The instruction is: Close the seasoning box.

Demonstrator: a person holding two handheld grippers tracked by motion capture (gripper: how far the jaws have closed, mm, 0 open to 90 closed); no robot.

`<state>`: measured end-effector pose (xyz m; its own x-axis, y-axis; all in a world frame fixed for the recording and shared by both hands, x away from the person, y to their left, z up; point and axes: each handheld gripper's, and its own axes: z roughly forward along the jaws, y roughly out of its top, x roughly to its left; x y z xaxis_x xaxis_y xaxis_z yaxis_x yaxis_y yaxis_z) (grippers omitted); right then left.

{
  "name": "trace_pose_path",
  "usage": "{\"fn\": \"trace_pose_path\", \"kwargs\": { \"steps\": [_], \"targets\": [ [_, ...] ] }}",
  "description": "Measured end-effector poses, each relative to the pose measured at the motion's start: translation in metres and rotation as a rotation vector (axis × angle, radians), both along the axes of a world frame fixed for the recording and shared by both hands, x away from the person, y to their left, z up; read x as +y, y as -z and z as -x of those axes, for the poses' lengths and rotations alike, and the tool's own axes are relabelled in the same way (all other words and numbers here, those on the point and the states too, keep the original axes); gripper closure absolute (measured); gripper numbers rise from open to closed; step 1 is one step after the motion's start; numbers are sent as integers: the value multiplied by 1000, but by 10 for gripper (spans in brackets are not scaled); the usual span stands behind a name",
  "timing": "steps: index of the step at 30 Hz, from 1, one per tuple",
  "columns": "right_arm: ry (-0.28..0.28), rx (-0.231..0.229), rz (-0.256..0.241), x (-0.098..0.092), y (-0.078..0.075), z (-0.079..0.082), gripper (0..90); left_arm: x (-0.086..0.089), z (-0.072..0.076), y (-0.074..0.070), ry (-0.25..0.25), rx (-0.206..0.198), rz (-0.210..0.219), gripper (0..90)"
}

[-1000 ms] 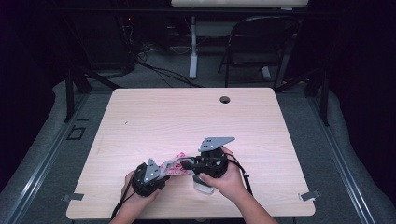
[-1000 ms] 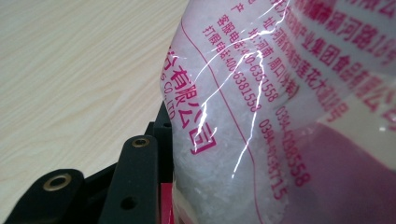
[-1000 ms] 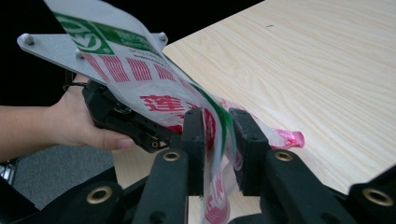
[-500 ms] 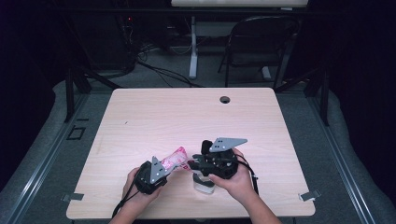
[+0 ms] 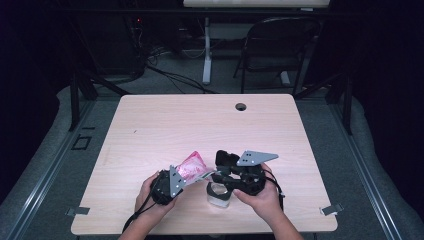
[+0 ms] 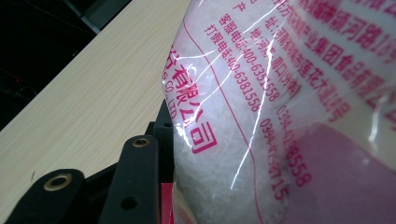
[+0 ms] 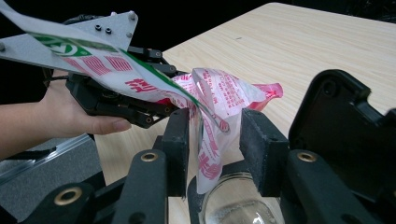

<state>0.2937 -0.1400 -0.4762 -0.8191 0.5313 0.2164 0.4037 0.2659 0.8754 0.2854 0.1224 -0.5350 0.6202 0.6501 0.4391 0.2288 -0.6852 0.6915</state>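
Note:
A pink and white plastic bag (image 5: 191, 166) of white grains is held up off the table (image 5: 200, 125) near its front edge. My left gripper (image 5: 183, 176) is shut on it; in the left gripper view the bag (image 6: 261, 93) presses against one black finger (image 6: 140, 172) and hides the other. My right gripper (image 5: 217, 178) is open just right of the bag. In the right gripper view a torn flap of the bag (image 7: 210, 116) hangs between its spread jaws (image 7: 215, 135). A clear glass jar (image 5: 219, 196) stands under the right gripper, with its mouth (image 7: 238, 205) below the flap.
The table has a small cable hole (image 5: 241, 106) at its far edge. A black folding chair (image 5: 280, 45) and cables on the floor lie beyond the table. Metal brackets (image 5: 331, 209) sit at the table's front corners.
The left gripper has raised and tilted the bag a little higher. The right gripper has shifted slightly right and stays over the jar.

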Motion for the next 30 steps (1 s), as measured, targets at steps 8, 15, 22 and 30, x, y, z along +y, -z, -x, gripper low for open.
{"fn": "trace_pose_path", "kwargs": {
  "steps": [8, 15, 22, 30],
  "targets": [
    [12, -12, 20, -1, 2, 4, 630, -2, -3, 1, 17, -27, -27, 628],
    [28, -15, 10, -3, 3, 7, 627, 0, -5, 0, 18, -56, -49, 628],
    [37, -17, 17, -5, 6, 11, 627, 0, -4, 1, 15, -97, -86, 628],
    [36, -22, 27, -5, 6, 15, 635, -5, -1, 1, 13, -142, -135, 628]
  ]
}}
